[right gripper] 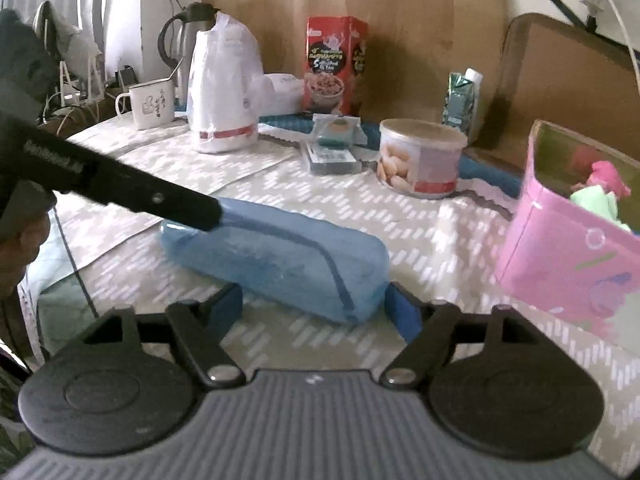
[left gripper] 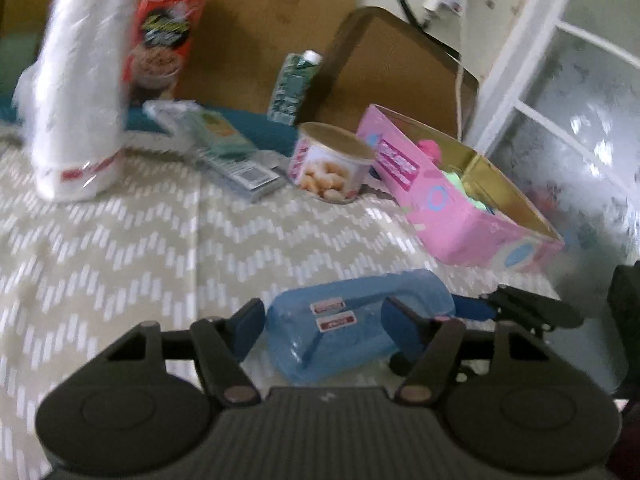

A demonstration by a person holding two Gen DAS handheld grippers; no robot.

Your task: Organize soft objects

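The blue pouch (right gripper: 276,256) lies flat on the chevron-patterned worktop (right gripper: 420,240), in front of the nut can (right gripper: 420,158) and left of the pink box (right gripper: 568,240). The left tongs (left gripper: 324,320) straddle one end of it, spread wide; the right tongs (right gripper: 316,304) straddle the other end, equally wide.

My left claw (left gripper: 324,320) hangs low with its jaws spread wide; my right claw (right gripper: 316,304) sits low too, jaws equally wide apart.
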